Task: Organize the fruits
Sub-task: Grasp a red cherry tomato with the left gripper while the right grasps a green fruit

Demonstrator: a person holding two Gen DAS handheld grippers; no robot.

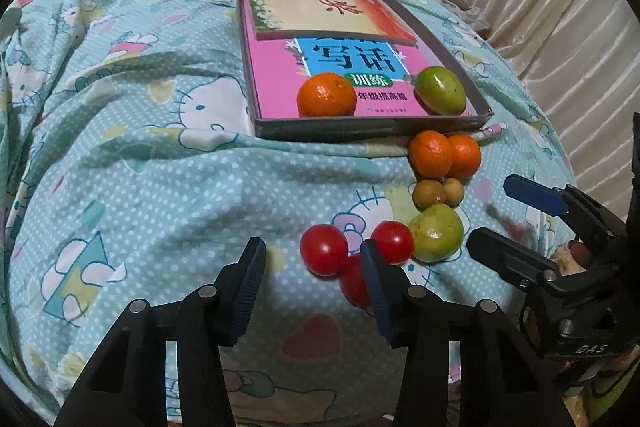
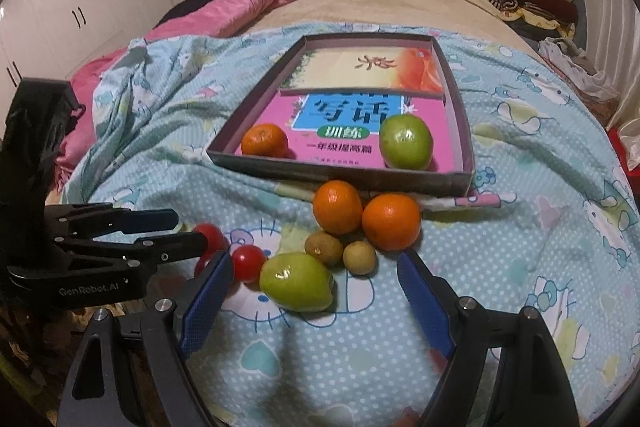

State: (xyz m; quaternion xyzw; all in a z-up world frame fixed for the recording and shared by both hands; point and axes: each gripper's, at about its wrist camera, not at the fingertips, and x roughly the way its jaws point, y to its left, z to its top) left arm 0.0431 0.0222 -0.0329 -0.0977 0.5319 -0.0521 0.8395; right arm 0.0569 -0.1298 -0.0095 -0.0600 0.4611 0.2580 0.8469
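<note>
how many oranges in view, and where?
3. One orange sits inside the box, near-left corner. Two oranges lie touching on the bedsheet just outside the box's near wall. None seems hidden.

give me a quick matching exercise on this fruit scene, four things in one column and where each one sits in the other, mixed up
Things:
1. single orange
2. pair of oranges
3. cherry tomatoes
4. green fruit on the bedsheet

Places:
A. on the bedsheet just outside the near wall of the box
B. inside the box, at its near left corner
C. between the open fingers of the right gripper
D. by the tips of the left gripper, one of them partly hidden behind a finger

Pairs: 1-B, 2-A, 3-D, 4-C
</note>
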